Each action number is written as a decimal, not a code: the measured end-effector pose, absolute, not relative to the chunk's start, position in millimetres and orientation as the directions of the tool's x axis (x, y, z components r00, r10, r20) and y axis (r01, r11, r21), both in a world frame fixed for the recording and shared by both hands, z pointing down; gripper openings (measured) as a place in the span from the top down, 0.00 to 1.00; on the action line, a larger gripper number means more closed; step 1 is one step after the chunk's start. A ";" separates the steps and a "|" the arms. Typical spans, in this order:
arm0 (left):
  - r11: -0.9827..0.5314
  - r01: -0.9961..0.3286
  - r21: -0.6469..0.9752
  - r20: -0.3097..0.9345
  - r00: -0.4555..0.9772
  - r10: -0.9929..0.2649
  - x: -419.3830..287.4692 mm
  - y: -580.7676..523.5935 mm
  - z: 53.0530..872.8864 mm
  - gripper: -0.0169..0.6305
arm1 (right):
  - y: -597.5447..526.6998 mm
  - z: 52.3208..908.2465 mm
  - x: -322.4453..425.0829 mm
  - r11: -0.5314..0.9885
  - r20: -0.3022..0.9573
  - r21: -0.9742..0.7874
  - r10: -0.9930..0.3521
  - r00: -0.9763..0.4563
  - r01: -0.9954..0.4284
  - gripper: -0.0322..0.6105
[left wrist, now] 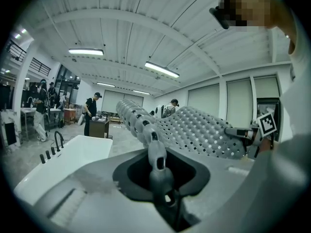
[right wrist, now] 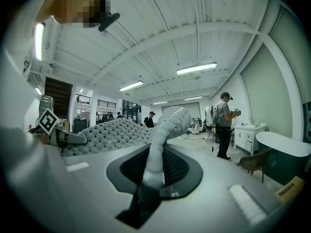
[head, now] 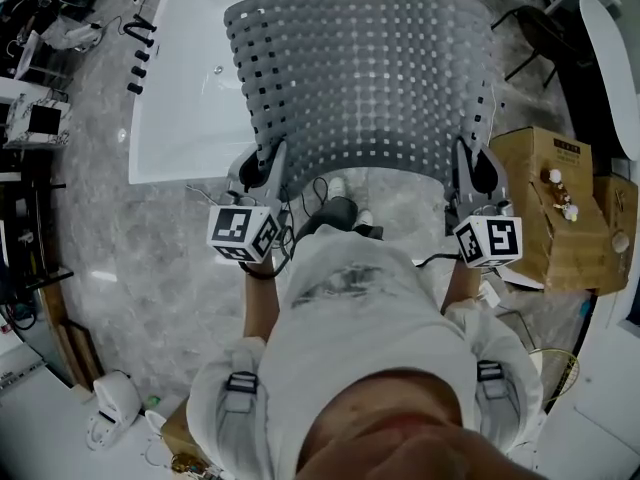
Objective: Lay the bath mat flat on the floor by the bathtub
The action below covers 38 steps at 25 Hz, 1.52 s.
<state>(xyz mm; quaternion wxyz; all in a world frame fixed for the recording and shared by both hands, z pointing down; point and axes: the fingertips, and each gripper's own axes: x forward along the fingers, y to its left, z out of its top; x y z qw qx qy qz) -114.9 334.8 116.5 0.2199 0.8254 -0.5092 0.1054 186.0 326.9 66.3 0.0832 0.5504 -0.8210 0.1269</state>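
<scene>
Spanning both tools, the grey perforated bath mat is pinched at its near corners by the left gripper and right gripper, aloft beside the white bathtub; laying it flat on the floor is judged not yet done.

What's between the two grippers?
Head view: the bath mat spans from left gripper to right gripper, each clamped on a near corner.
</scene>
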 end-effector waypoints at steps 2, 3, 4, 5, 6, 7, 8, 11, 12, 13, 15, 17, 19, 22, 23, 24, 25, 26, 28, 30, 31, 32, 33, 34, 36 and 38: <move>-0.398 -0.885 0.242 0.396 0.465 -0.792 -111.9 328.5 118.7 0.87 | 323.2 68.0 187.5 0.359 0.271 -0.111 -0.886 -0.376 -0.927 0.86; -0.404 -0.883 0.238 0.393 0.468 -0.792 -110.5 326.0 120.2 0.87 | 322.2 69.0 188.7 0.356 0.268 -0.107 -0.889 -0.372 -0.928 0.86; -0.408 -0.882 0.237 0.390 0.471 -0.791 -108.7 323.7 122.5 0.87 | 321.1 70.8 190.8 0.352 0.265 -0.105 -0.891 -0.367 -0.930 0.86; -0.411 -0.880 0.237 0.388 0.474 -0.791 -105.9 320.7 125.4 0.87 | 319.0 73.5 193.8 0.347 0.263 -0.104 -0.894 -0.363 -0.932 0.86; -0.413 -0.879 0.237 0.385 0.475 -0.791 -102.6 316.8 128.3 0.87 | 315.9 76.1 197.2 0.344 0.261 -0.104 -0.896 -0.359 -0.933 0.86; -0.414 -0.880 0.233 0.382 0.475 -0.793 -99.5 312.4 130.7 0.87 | 312.1 78.3 200.1 0.342 0.259 -0.101 -0.898 -0.357 -0.934 0.86; -0.415 -0.881 0.228 0.379 0.473 -0.795 -97.1 308.0 132.6 0.87 | 308.7 80.0 202.3 0.342 0.256 -0.098 -0.899 -0.356 -0.935 0.86; -0.419 -0.881 0.218 0.372 0.472 -0.799 -96.6 301.5 137.4 0.87 | 305.5 84.3 202.6 0.349 0.248 -0.092 -0.899 -0.361 -0.932 0.86; -0.422 -0.881 0.215 0.372 0.474 -0.798 -99.2 302.5 138.3 0.87 | 307.4 85.1 199.8 0.352 0.249 -0.088 -0.898 -0.363 -0.932 0.86; -0.426 -0.880 0.212 0.374 0.475 -0.796 -102.1 303.7 138.8 0.87 | 309.6 85.5 196.7 0.353 0.251 -0.084 -0.897 -0.363 -0.932 0.86; -0.436 -0.877 0.204 0.373 0.481 -0.794 -104.8 303.4 139.9 0.87 | 310.9 86.0 193.2 0.353 0.252 -0.073 -0.898 -0.360 -0.933 0.86; -0.440 -0.876 0.200 0.371 0.483 -0.793 -105.5 304.2 139.4 0.87 | 311.7 85.9 192.0 0.354 0.249 -0.064 -0.900 -0.359 -0.933 0.86; -0.433 -0.878 0.202 0.369 0.478 -0.797 -110.3 310.0 135.9 0.87 | 316.0 83.0 187.7 0.359 0.246 -0.060 -0.899 -0.362 -0.931 0.86; -0.418 -0.883 0.212 0.367 0.469 -0.804 -117.9 315.0 133.0 0.87 | 318.2 76.4 180.4 0.370 0.242 -0.049 -0.897 -0.370 -0.928 0.86; -0.414 -0.884 0.215 0.365 0.466 -0.806 -119.5 312.8 133.3 0.87 | 315.4 75.2 179.0 0.373 0.239 -0.044 -0.897 -0.373 -0.927 0.86; -0.411 -0.885 0.217 0.363 0.464 -0.808 -120.4 309.4 134.2 0.87 | 311.7 74.3 178.1 0.377 0.234 -0.039 -0.897 -0.375 -0.926 0.86; -0.409 -0.886 0.218 0.361 0.463 -0.809 -120.4 307.4 135.4 0.87 | 309.6 73.7 177.9 0.379 0.230 -0.033 -0.897 -0.377 -0.925 0.86; -0.409 -0.886 0.219 0.360 0.463 -0.810 -119.4 311.0 136.7 0.87 | 313.2 73.4 178.6 0.382 0.228 -0.028 -0.898 -0.378 -0.924 0.86; -0.412 -0.885 0.216 0.357 0.465 -0.811 -115.4 351.5 136.3 0.87 | 354.1 72.1 181.7 0.385 0.221 -0.020 -0.898 -0.379 -0.923 0.86; -0.417 -0.886 0.201 0.346 0.462 -0.816 -111.5 445.4 129.0 0.87 | 448.1 67.7 185.3 0.387 0.202 -0.020 -0.902 -0.383 -0.922 0.86; -0.418 -0.888 0.190 0.340 0.459 -0.821 -109.8 501.9 123.6 0.87 | 504.5 64.6 186.9 0.389 0.191 -0.021 -0.903 -0.386 -0.921 0.86; -0.417 -0.891 0.180 0.336 0.454 -0.825 -107.9 554.9 118.2 0.87 | 557.2 61.5 188.8 0.392 0.181 -0.023 -0.903 -0.389 -0.920 0.86; -0.416 -0.893 0.170 0.333 0.449 -0.829 -105.5 600.0 113.2 0.87 | 601.6 58.7 191.2 0.395 0.173 -0.026 -0.903 -0.393 -0.918 0.86; -0.414 -0.896 0.162 0.333 0.445 -0.832 -102.6 635.5 108.9 0.87 | 636.2 56.5 194.2 0.398 0.167 -0.030 -0.902 -0.397 -0.917 0.86; -0.410 -0.899 0.150 0.337 0.437 -0.834 -94.1 676.1 103.9 0.87 | 674.2 55.2 203.4 0.402 0.162 -0.041 -0.901 -0.404 -0.915 0.86; -0.404 -0.902 0.152 0.342 0.432 -0.835 -81.0 678.7 105.7 0.87 | 672.6 58.8 217.0 0.408 0.162 -0.049 -0.897 -0.411 -0.912 0.86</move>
